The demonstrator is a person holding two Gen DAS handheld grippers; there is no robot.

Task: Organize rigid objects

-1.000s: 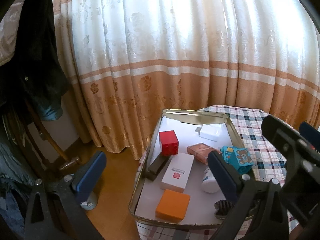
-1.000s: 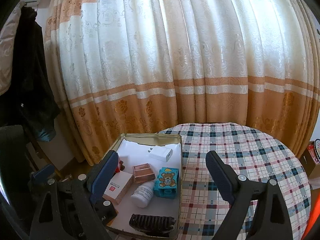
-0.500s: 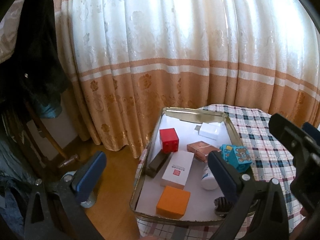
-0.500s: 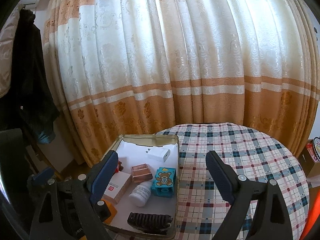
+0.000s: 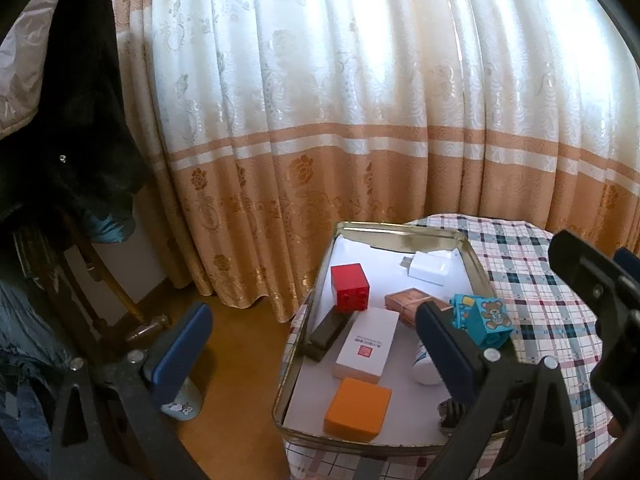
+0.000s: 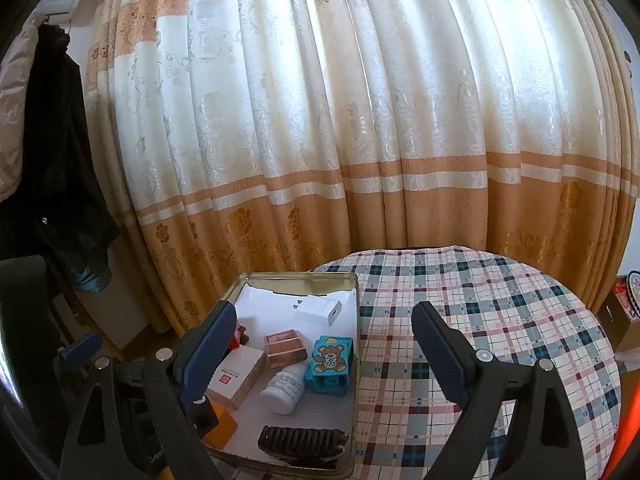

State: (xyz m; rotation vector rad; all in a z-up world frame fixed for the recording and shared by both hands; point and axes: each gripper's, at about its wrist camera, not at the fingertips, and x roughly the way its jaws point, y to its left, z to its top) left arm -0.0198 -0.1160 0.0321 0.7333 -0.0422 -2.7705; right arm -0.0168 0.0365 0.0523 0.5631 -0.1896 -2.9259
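A: Starting at the far left, seen from the left wrist: dark clothing hanging, then a cream-and-orange curtain across the back.

B: And the left gripper?

A: Spread wide, clamped on nothing. 1 blue finger out over the wooden floor, the other over the tin's right half.

B: Next, the metal tin on the checked tablecloth. Contents, left to right?

A: Dark bar along the left wall, with a red brick touching its far end. Just right of those, a white box with a small red mark; nearer the camera, an orange block. Farther back, a white charger near the far wall. Then a copper-coloured box, and at the right wall a blue bear cube, tilted.

B: Anything else inside?

A: Clearer from the right wrist: a white bottle lying on its side, touching the bear cube, and a dark ribbed brush by the near wall.

B: Right gripper?

A: Also parted wide, holding nothing. Left finger above the tin's left side, right finger over bare tablecloth, well apart.

B: Far right?

A: Plaid cloth only, then something orange at the frame edge, too cropped to identify.
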